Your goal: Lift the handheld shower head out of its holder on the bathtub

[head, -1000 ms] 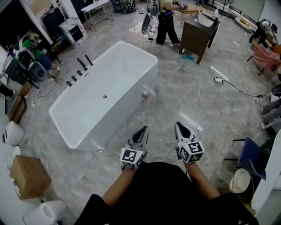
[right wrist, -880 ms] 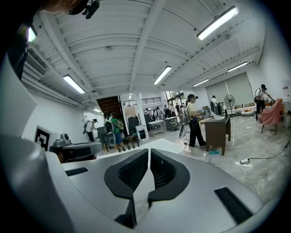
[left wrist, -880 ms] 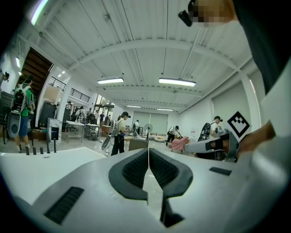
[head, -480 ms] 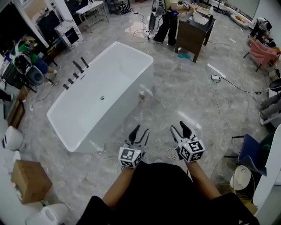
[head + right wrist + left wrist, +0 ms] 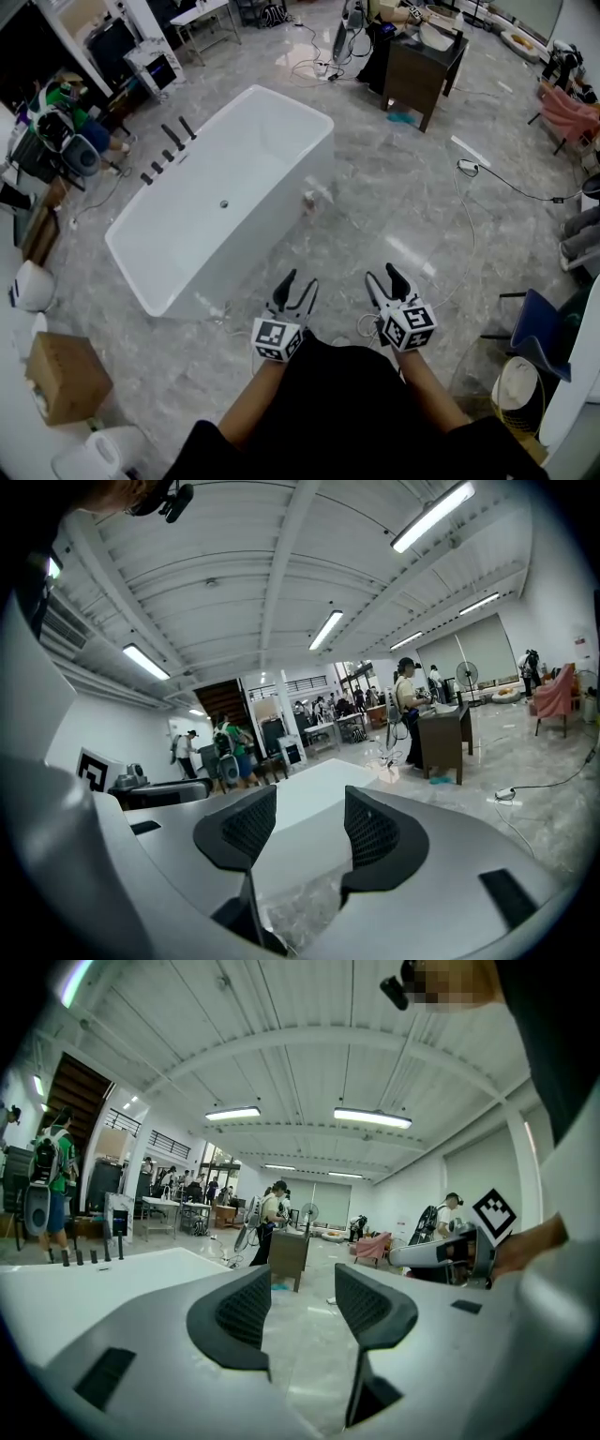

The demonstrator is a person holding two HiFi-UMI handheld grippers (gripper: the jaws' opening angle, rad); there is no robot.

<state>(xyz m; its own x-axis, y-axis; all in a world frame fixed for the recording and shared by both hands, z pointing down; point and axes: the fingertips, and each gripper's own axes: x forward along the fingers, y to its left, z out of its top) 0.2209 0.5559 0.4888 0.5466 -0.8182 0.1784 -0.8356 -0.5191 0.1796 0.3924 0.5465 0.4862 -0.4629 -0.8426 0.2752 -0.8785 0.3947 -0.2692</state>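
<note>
Standing on veined grey stone floor (image 5: pixel 394 216), the glossy white rectangular bathtub (image 5: pixel 246 157) gleams

Grey marbled floor (image 5: pixel 394 216), dark wooden cabinet (image 5: pixel 422 70) far off, cardboard box (image 5: pixel 64 375) at left, strip lights (image 5: pixel 372 1117) overhead

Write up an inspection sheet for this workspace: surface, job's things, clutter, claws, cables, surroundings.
Surface: glossy grey marbled floor; no table.
Job's things: white bathtub standing free; row of dark fittings on its left rim, too small to tell apart.
Clutter: cardboard box on the floor at left; small object beside the tub, too small to identify.
Claws: left claw and right claw both short of the tub, jaws opening, nothing between them.
Cables: black cable trailing across the floor at right.
Surroundings: dark cabinet, blue chair, a person at the left edge.
</note>
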